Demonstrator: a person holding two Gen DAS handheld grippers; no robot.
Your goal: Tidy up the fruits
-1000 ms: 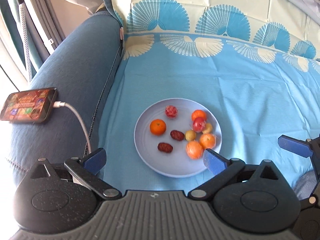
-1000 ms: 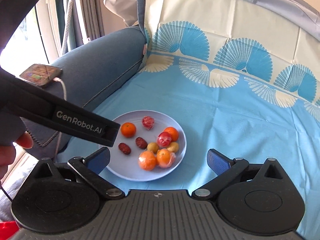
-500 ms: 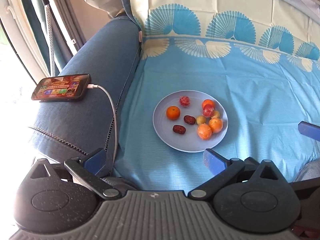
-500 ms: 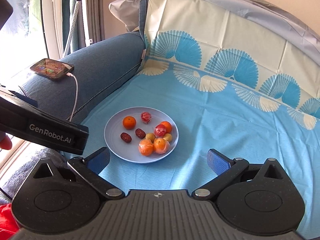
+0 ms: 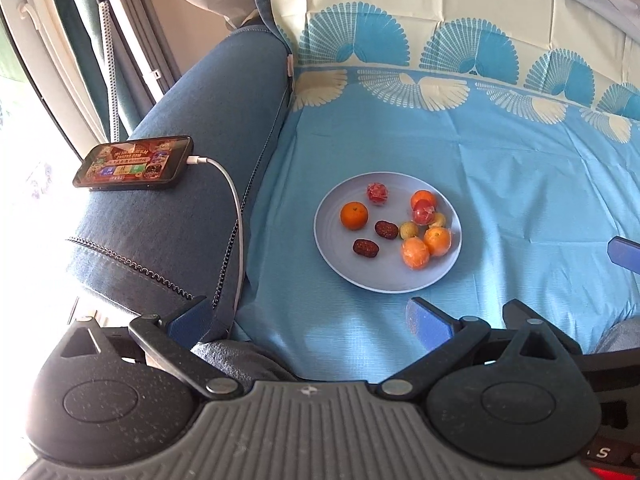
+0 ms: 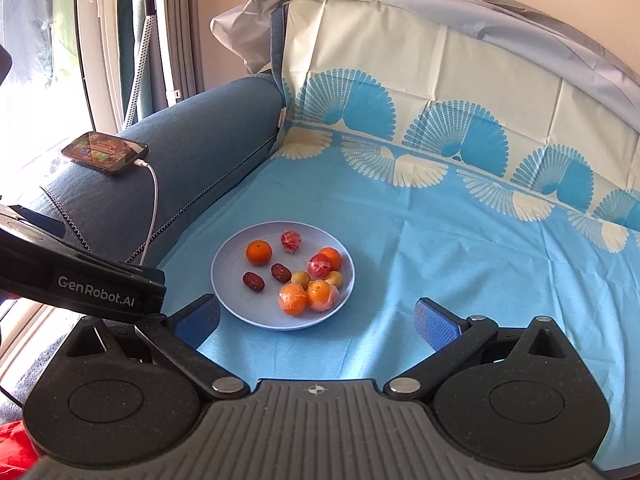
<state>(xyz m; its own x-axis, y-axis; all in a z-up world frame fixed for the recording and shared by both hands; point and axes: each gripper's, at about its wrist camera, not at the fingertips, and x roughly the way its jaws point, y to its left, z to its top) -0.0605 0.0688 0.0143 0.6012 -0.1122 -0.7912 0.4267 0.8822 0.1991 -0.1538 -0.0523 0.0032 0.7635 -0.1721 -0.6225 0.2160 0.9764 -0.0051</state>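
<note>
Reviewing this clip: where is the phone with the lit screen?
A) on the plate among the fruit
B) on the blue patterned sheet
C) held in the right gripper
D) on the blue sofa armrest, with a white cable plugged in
D: the phone lies on the armrest, its white cable trailing down.

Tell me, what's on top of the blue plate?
The plate holds four oranges, two of them wrapped, two red wrapped fruits, two dark dates and two small yellow fruits. The cloth under the plate is hidden.
</note>
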